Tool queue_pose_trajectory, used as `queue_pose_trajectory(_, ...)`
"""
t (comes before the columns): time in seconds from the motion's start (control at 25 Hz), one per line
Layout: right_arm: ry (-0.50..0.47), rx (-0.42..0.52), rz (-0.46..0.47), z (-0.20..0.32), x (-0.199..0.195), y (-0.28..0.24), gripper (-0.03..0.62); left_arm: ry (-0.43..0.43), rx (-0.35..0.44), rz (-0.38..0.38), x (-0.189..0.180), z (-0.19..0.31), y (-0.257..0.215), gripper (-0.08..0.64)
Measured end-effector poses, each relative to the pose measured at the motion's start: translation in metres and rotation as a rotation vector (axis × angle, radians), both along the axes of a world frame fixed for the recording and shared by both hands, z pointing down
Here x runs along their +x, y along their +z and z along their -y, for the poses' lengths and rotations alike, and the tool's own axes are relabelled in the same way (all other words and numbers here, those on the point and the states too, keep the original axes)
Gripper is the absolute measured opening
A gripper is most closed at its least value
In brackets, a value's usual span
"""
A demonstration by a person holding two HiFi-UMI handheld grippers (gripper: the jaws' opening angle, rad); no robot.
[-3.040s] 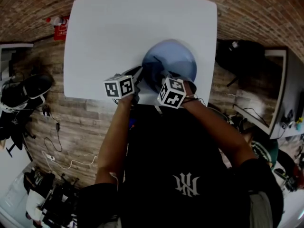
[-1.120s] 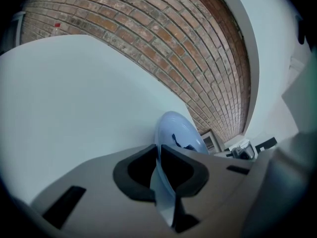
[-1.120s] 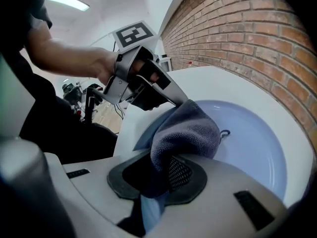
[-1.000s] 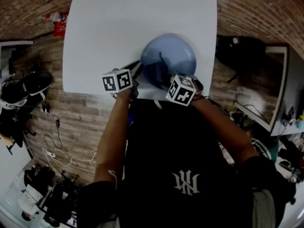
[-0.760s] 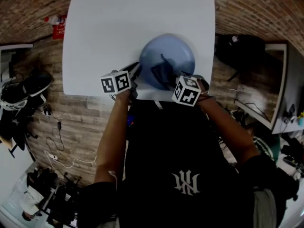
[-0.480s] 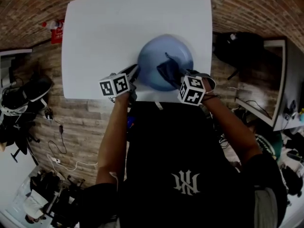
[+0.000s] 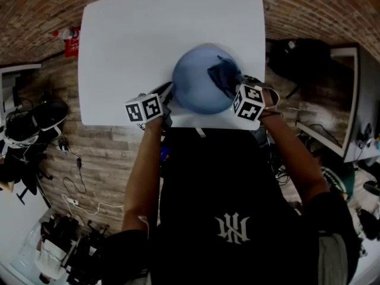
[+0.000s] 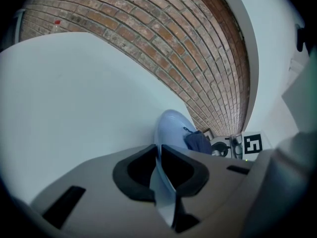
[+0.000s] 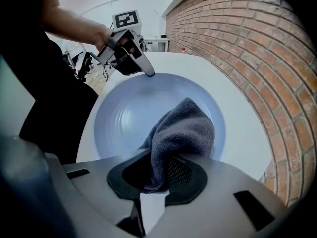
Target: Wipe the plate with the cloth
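A light blue plate (image 7: pixel 196 82) lies near the front edge of the white table (image 7: pixel 119 46). My left gripper (image 7: pixel 167 92) is shut on the plate's left rim (image 8: pixel 166 133), which runs between its jaws (image 8: pixel 159 156). The right gripper (image 7: pixel 236 88) is shut on a dark grey cloth (image 7: pixel 224 75) that rests on the right side of the plate. In the right gripper view the cloth (image 9: pixel 183 130) bunches out of the jaws (image 9: pixel 157 173) onto the plate (image 9: pixel 129 115), and the left gripper (image 9: pixel 148 72) grips the far rim.
The table stands on a brick-pattern floor (image 7: pixel 101 147). A red and white object (image 7: pixel 72 39) lies off the table's left corner, shoes (image 7: pixel 29 120) to the left, a dark bag (image 7: pixel 297 58) and a desk (image 7: pixel 350 111) to the right. The person's torso (image 9: pixel 44 83) is close to the plate.
The right gripper has carried the cloth across the plate, from its near middle toward its right and far side. The left gripper has kept its hold on the left rim.
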State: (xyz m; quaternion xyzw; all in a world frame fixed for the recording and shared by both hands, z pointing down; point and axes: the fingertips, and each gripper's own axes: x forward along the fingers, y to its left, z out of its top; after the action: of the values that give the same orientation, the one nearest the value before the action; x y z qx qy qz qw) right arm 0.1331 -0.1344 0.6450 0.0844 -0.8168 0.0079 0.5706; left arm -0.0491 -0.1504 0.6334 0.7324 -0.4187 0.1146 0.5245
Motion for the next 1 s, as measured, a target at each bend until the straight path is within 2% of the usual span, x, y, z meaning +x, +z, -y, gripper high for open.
queue_pose_trajectory(0.12, 0.035, 0.067, -0.015, 0.020, 0.009, -0.002, 0.075, 0.010, -0.009, -0.004, 0.003, -0.003, 0.001, 0.044)
queue_pose_trajectory(0.32, 0.069, 0.118, -0.017, 0.042, 0.009, -0.001, 0.075, 0.015, -0.015, -0.014, 0.005, -0.005, 0.002, 0.055)
queue_pose_trajectory(0.76, 0.105, 0.112, -0.004, 0.047, 0.007, -0.002, 0.075, 0.036, -0.020, -0.001, 0.006, -0.005, 0.002, 0.054)
queue_pose_trajectory(0.88, 0.103, 0.114, 0.042, 0.046, -0.001, -0.016, 0.075, 0.049, -0.020, 0.022, 0.003, -0.007, 0.002, 0.055)
queue_pose_trajectory(1.0, 0.147, 0.113, 0.161, 0.047, -0.007, -0.046, 0.075, 0.040, -0.025, 0.006, 0.005, -0.007, 0.003, 0.054)
